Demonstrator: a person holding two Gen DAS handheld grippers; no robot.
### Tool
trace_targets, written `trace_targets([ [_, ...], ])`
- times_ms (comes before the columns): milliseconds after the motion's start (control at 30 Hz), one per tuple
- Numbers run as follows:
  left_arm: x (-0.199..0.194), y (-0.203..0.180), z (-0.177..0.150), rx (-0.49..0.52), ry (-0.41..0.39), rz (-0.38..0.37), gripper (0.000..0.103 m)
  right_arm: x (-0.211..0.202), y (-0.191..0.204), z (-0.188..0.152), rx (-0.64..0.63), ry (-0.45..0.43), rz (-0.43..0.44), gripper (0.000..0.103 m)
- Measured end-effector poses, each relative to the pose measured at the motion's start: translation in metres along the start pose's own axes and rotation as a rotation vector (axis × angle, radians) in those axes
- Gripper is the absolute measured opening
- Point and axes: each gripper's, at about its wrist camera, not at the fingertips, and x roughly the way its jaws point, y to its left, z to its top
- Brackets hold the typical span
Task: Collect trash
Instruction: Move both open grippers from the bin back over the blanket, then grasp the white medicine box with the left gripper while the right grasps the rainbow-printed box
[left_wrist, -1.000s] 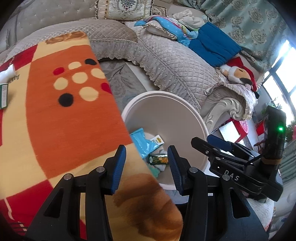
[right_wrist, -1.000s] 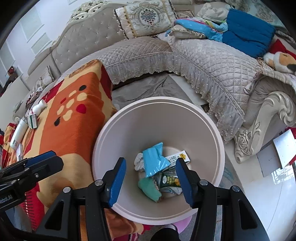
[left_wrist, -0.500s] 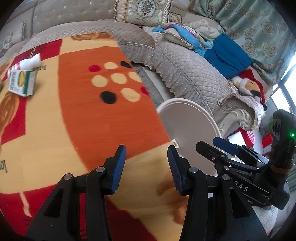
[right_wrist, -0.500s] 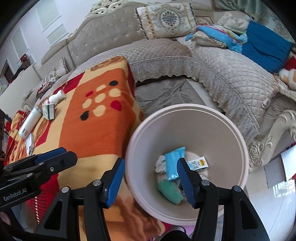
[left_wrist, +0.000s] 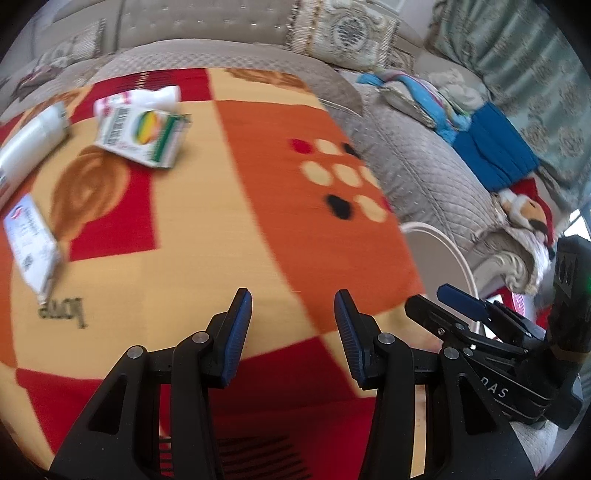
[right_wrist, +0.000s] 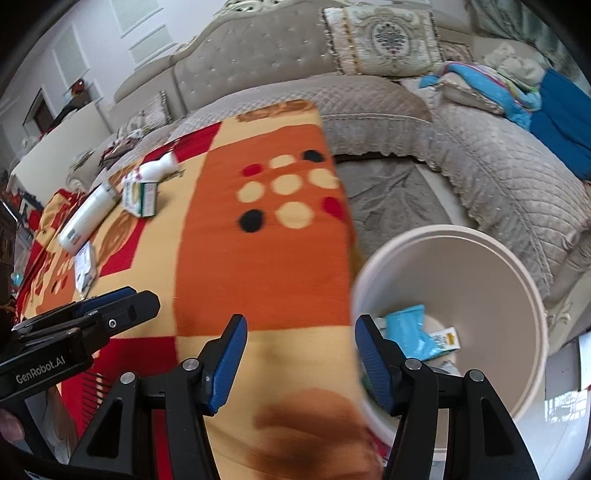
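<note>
Both my grippers are empty. My left gripper (left_wrist: 293, 332) is partly open; my right gripper (right_wrist: 299, 360) has just been opening wider. The bin (right_wrist: 517, 266) sits beside my right fingers, already holding wrappers. Ahead and to the left lie a green carton (left_wrist: 142, 134) and a white bottle (right_wrist: 86, 218). I judge the next move is reaching for them.

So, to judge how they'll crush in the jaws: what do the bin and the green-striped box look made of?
The bin looks like smooth matte plastic: an even beige wall with a rolled rim. The green-striped box looks like thin printed cardboard, with flat faces and folded edges, though blur leaves it uncertain.
</note>
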Motion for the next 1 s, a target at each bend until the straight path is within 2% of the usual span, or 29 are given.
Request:
trace_targets([
  [167,-0.012,0.046,0.007,-0.082,-0.019,0.046,0.047,0.011,0.028,0.003,-0.048,0.019,0.028,0.059],
  [233,-0.018,0.066,0.012,-0.124,-0.032,0.058,0.055,0.014,0.038,0.005,-0.064,0.022,0.04,0.059],
  [300,-0.025,0.089,0.018,-0.165,-0.048,0.078,0.057,0.016,0.047,0.007,-0.072,0.022,0.051,0.059],
  [400,-0.033,0.117,0.025,-0.211,-0.063,0.123,0.058,0.02,0.059,0.011,-0.086,0.025,0.069,0.059],
  [600,-0.037,0.183,0.034,-0.367,-0.072,0.219,0.06,0.03,0.075,0.017,-0.114,0.036,0.09,0.06],
  [733,-0.034,0.202,0.039,-0.417,-0.091,0.271,0.062,0.037,0.083,0.018,-0.12,0.045,0.104,0.06],
  [867,-0.027,0.219,0.04,-0.49,-0.071,0.253,0.062,0.042,0.087,0.019,-0.131,0.056,0.112,0.061],
  [1000,-0.019,0.216,0.044,-0.466,-0.054,0.277,0.064,0.048,0.09,0.023,-0.133,0.064,0.118,0.061],
])
